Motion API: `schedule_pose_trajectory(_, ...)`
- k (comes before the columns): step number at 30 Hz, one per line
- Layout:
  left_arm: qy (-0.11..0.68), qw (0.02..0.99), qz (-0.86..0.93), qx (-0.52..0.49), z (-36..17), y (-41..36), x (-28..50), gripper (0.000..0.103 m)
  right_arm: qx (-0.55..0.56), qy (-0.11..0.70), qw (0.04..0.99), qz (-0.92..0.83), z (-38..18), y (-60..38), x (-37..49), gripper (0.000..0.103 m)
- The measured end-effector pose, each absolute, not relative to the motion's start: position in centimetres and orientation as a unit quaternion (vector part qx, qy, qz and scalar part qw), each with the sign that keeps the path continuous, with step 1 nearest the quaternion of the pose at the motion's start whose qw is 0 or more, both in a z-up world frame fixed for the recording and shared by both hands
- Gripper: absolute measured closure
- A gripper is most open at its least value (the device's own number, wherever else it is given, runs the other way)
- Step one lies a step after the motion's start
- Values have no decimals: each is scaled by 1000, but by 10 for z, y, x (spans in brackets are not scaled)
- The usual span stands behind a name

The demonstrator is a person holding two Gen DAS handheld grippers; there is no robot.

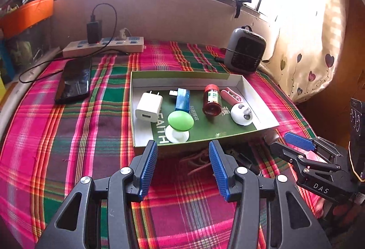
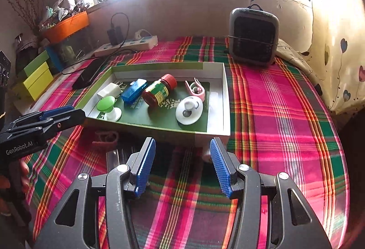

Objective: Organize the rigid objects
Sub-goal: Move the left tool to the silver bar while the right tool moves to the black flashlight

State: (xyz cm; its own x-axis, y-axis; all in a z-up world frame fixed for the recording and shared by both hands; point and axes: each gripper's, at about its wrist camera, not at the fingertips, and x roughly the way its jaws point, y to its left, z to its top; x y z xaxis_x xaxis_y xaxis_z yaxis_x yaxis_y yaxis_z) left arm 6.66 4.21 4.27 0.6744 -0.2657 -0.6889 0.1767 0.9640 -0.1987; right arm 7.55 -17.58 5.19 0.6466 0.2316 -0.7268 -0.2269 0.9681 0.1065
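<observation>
Nearest, the left gripper [image 1: 183,149] and the right gripper [image 2: 182,146] are held above the plaid-covered desk [image 2: 273,112], each with its blue fingers [image 1: 150,164] apart and nothing between them. Just beyond them a shallow box [image 1: 260,98] is seen lying on the cloth. Inside it, a green-topped knob [image 1: 180,121] and a white round piece [image 1: 240,114] are placed toward the near edge; behind these lie a white charger [image 1: 148,107], a blue pack [image 1: 182,99], a red bottle [image 1: 212,100] on its side and a pink clip [image 1: 232,95]. Farther back, a phone [image 1: 74,82], a power strip [image 1: 102,45] and a small grey heater [image 1: 245,50] are set well apart.
</observation>
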Motion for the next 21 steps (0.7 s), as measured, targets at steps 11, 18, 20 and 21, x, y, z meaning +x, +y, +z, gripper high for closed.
schedule_pose_trajectory(11,388,908,-144,-72,30,68,37,57,38,425,903,59,36,-197,39,52)
schedule_pose_trajectory(18,397,902,-149,-80,23,80,36,57,51,427,902,43,34,-201,32,52)
schedule_pose_trajectory(20,400,901,-149,-81,21,80,37,57,63,429,900,45,33,-201,32,52)
schedule_pose_trajectory(21,401,900,-152,-81,21,79,37,57,69,431,898,49,32,-200,32,52)
